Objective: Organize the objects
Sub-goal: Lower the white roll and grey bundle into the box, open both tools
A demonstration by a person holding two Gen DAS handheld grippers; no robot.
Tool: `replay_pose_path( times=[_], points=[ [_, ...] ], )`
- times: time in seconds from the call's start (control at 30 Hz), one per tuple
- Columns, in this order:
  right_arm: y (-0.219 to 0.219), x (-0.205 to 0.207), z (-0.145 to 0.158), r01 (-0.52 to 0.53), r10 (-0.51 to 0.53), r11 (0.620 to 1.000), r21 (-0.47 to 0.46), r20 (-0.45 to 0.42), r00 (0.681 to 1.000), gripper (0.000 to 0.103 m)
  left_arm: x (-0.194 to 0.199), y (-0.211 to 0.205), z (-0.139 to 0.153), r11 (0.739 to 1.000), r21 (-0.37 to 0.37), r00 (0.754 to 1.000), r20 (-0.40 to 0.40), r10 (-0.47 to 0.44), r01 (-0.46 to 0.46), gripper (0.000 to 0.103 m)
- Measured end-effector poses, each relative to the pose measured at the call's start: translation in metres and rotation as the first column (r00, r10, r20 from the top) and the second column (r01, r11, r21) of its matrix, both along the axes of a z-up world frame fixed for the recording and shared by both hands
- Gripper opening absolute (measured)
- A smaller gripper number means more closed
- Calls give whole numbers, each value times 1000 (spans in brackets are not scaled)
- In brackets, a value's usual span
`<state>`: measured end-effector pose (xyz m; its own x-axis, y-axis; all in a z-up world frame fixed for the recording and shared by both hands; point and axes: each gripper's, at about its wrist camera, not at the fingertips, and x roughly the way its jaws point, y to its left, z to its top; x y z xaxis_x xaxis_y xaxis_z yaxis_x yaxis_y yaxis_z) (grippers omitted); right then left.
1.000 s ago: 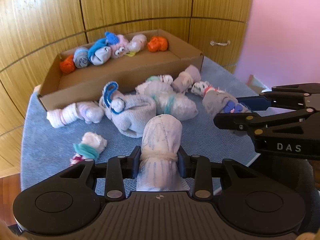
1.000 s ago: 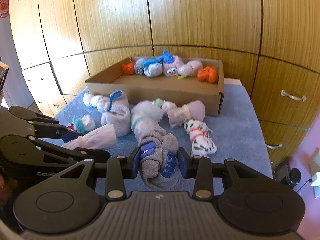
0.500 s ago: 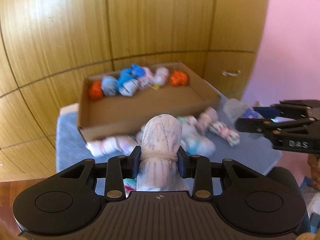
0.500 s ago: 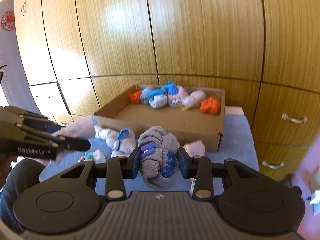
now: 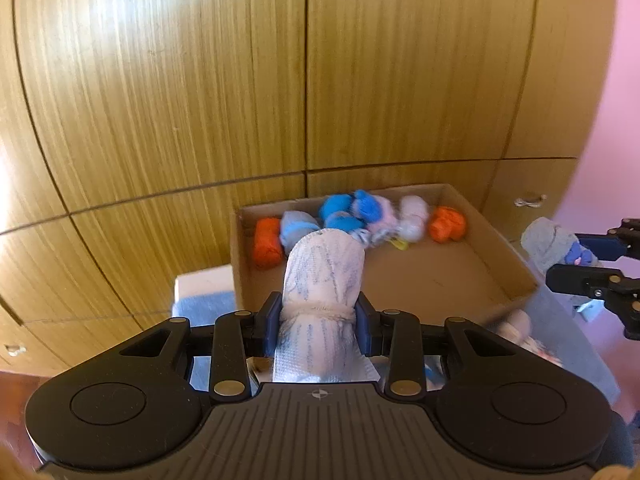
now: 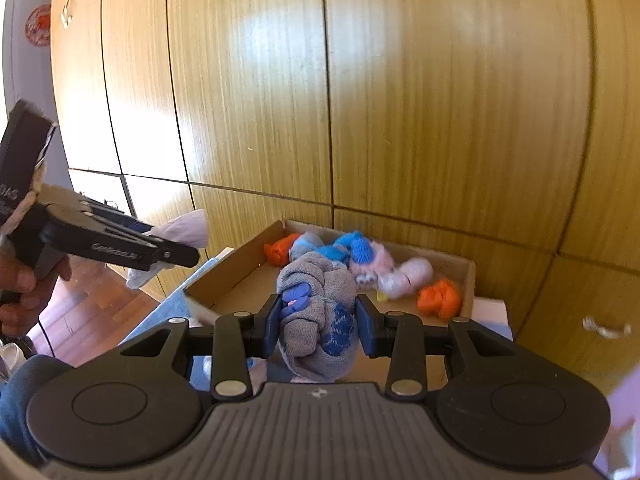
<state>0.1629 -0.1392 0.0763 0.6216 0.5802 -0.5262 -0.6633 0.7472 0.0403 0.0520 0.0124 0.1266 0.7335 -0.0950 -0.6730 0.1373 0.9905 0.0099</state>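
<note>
My left gripper (image 5: 318, 316) is shut on a white rolled sock bundle with blue flecks (image 5: 322, 276), held in the air in front of the cardboard box (image 5: 516, 270). My right gripper (image 6: 318, 320) is shut on a grey sock bundle with blue flowers (image 6: 320, 308), also raised before the box (image 6: 230, 280). Each gripper shows in the other's view: the right one with its grey bundle (image 5: 560, 248) at the right edge, the left one with its white bundle (image 6: 180, 232) at the left. Along the box's far wall lie several sock rolls, orange (image 5: 266, 242), blue (image 5: 340, 210) and pink (image 6: 404, 278).
Wooden cupboard doors (image 5: 304, 80) rise close behind the box. The blue cloth on the table (image 5: 204, 306) shows left of the box, with a few loose sock rolls (image 5: 518, 326) low at the right. A person's hand (image 6: 20, 284) holds the left gripper's handle.
Both grippers have lifted their sock bundles off the table and moved toward the box. The loose socks on the cloth have dropped almost out of view.
</note>
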Motion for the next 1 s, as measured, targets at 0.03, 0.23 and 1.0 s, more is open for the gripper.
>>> replay_pose_path(
  times=[0.03, 0.23, 1.0],
  points=[
    [5, 6, -1, -10, 10, 1000, -5, -3, 1000, 35, 6, 3, -1, 1000, -5, 1000, -5, 1, -1, 43],
    [41, 43, -12, -49, 48, 998, -45, -30, 998, 35, 49, 14, -13, 1000, -28, 1000, -30, -8, 7, 43],
    [136, 129, -102, -182, 149, 958, -222, -159, 976, 35, 122, 26, -84, 998, -59, 989, -146, 9, -18, 43]
  ],
)
